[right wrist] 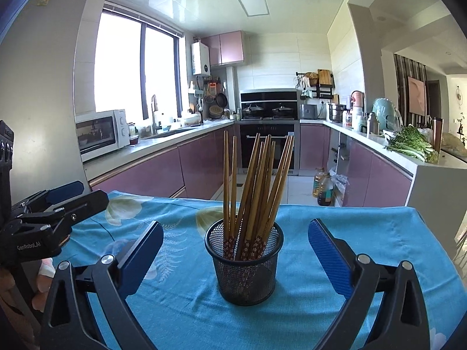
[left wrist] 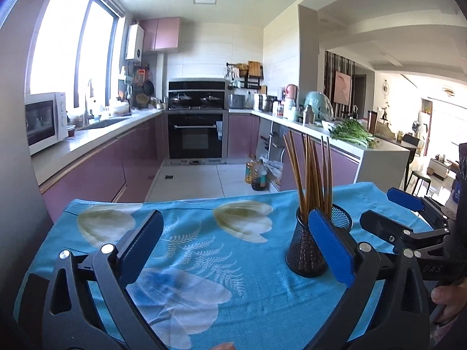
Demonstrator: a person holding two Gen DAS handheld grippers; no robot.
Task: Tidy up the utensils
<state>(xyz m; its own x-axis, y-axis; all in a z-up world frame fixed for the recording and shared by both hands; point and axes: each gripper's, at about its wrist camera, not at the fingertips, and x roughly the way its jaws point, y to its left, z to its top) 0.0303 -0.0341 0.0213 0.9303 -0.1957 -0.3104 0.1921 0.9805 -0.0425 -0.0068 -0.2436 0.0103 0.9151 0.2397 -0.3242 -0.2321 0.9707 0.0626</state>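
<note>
A black mesh cup stands upright on the blue flowered cloth and holds several brown chopsticks with patterned red ends down. My right gripper is open and empty, its blue pads on either side of the cup and a little nearer than it. In the left wrist view the cup sits at the right, partly behind the right pad. My left gripper is open and empty over the cloth. The other gripper shows at the right edge.
The cloth-covered table ends at its far edge, with kitchen floor beyond. Oil bottles stand on the floor. Purple counters run along both sides, with a microwave at left and greens at right.
</note>
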